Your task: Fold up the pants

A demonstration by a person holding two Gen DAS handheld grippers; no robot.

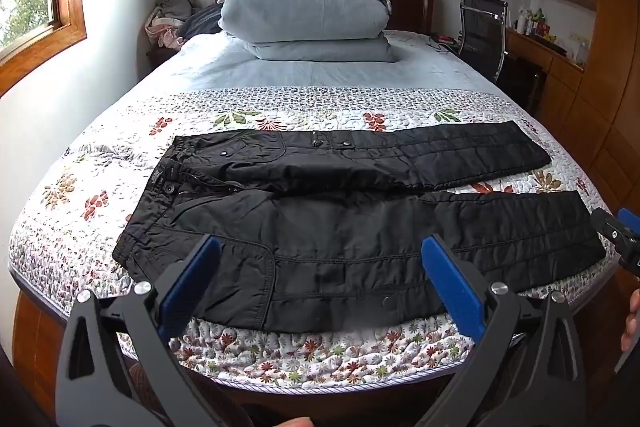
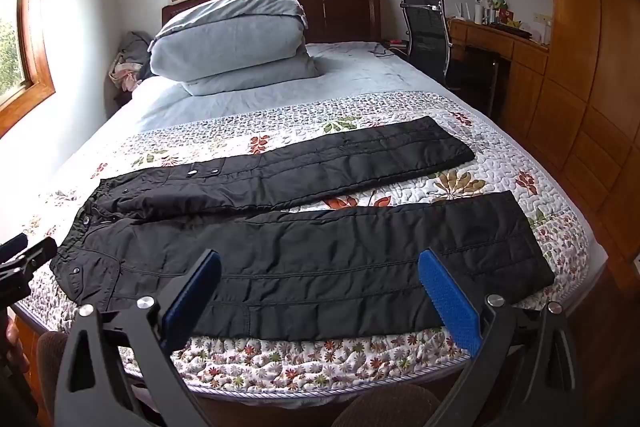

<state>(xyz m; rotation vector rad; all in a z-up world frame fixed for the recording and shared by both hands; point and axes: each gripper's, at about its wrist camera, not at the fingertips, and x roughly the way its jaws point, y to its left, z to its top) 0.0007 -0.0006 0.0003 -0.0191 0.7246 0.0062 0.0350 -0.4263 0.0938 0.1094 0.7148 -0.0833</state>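
Observation:
Black padded pants (image 1: 340, 211) lie flat across the foot of the bed, waist at the left, both legs spread apart and running to the right; they also show in the right wrist view (image 2: 304, 247). My left gripper (image 1: 320, 255) is open and empty, hovering above the near leg's thigh by the bed's front edge. My right gripper (image 2: 320, 271) is open and empty, above the near leg toward the hem. Each gripper's tip shows at the edge of the other's view, the right one (image 1: 618, 235) and the left one (image 2: 28, 255).
The bed has a floral quilt (image 1: 280, 351) over a blue sheet. A folded blue duvet and pillow (image 1: 308, 15) sit at the head. A black chair (image 1: 480, 31) and wooden desk (image 1: 548, 59) stand at the right. Clothes pile (image 1: 172, 19) sits at the left.

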